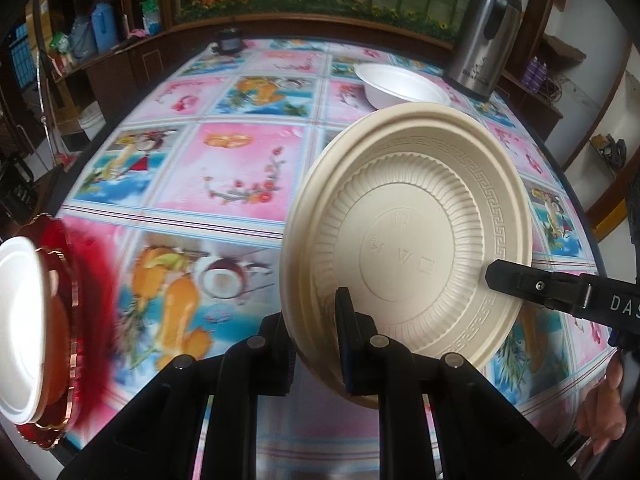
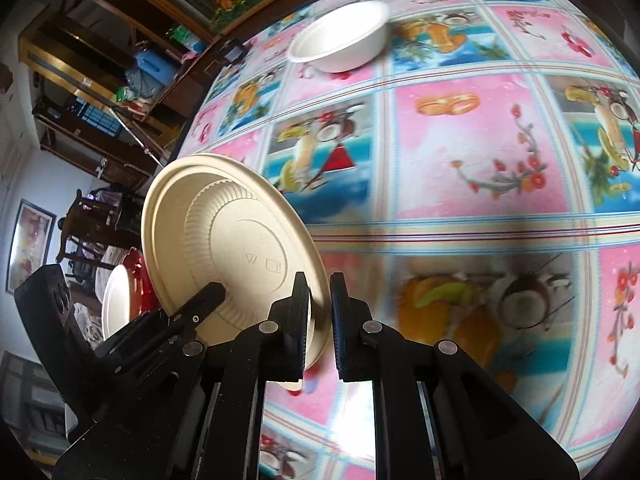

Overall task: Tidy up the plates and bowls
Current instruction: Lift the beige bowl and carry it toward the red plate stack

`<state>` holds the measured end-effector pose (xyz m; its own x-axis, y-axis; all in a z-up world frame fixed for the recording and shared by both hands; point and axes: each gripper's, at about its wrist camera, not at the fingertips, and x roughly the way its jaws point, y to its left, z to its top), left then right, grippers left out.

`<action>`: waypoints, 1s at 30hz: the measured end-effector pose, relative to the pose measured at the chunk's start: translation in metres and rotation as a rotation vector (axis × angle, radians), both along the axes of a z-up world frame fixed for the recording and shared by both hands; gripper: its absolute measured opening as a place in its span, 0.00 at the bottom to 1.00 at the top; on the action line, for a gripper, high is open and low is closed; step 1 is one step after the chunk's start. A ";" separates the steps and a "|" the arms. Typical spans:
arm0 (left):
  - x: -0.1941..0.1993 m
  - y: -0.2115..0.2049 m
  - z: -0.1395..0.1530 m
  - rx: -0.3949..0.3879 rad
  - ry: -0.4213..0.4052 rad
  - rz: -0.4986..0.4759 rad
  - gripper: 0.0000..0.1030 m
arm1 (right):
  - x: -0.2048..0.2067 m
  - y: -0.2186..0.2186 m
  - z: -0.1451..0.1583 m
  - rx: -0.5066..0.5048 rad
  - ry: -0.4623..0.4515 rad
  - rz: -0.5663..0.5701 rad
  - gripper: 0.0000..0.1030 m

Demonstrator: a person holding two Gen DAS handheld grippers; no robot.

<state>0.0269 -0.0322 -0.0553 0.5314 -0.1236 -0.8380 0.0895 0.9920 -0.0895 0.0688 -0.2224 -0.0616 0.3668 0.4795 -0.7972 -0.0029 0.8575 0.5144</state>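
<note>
- Beige plate [image 1: 408, 236]: a ribbed disposable plate with a key-pattern border, held up on edge above the table with its embossed underside turned toward both cameras. It touches nothing on the table.
- Left gripper [image 1: 316, 344]: its two fingers are closed narrowly across the plate's lower rim, one finger on the underside and the other behind the rim. This reads as the main hold.
- Right gripper [image 2: 320, 320]: in its own view the fingers stand a narrow gap apart with the plate's near rim between them. Whether the pads actually press the rim cannot be told; in the left view one right finger lies against the underside on the plate's right side.
- Stack at the left: a white plate [image 1: 18, 328] lies on a red plate with a gilt scalloped edge [image 1: 66, 344], at the table's left margin, blurred in both views. It lies to the left of the held plate, on the left gripper's side and away from the right gripper.
- White bowl [image 1: 400, 84]: upright on the far part of the table, near a steel thermos jug [image 1: 486, 36], well apart from both grippers.
- Patterned tablecloth [image 1: 224, 168]: bare between the held plate and the stack.
- Judgement: the coming move likely turns on that leftward offset. The left gripper is the nearer carrier, and the plate would need tipping from edge-on to flat before resting on the stack.
</note>
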 end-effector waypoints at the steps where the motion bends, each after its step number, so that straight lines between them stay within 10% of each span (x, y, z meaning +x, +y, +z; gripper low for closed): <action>1: -0.002 0.004 0.001 0.000 -0.008 0.005 0.16 | -0.001 0.006 0.002 -0.001 -0.005 0.008 0.10; 30: -0.046 0.109 0.037 0.001 -0.143 0.155 0.16 | -0.015 0.123 0.048 -0.035 -0.086 0.194 0.10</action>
<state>-0.0192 0.0767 -0.0183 0.6579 -0.0301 -0.7525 -0.0526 0.9949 -0.0858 0.0541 -0.0995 -0.0135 0.3382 0.5204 -0.7841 -0.2121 0.8539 0.4753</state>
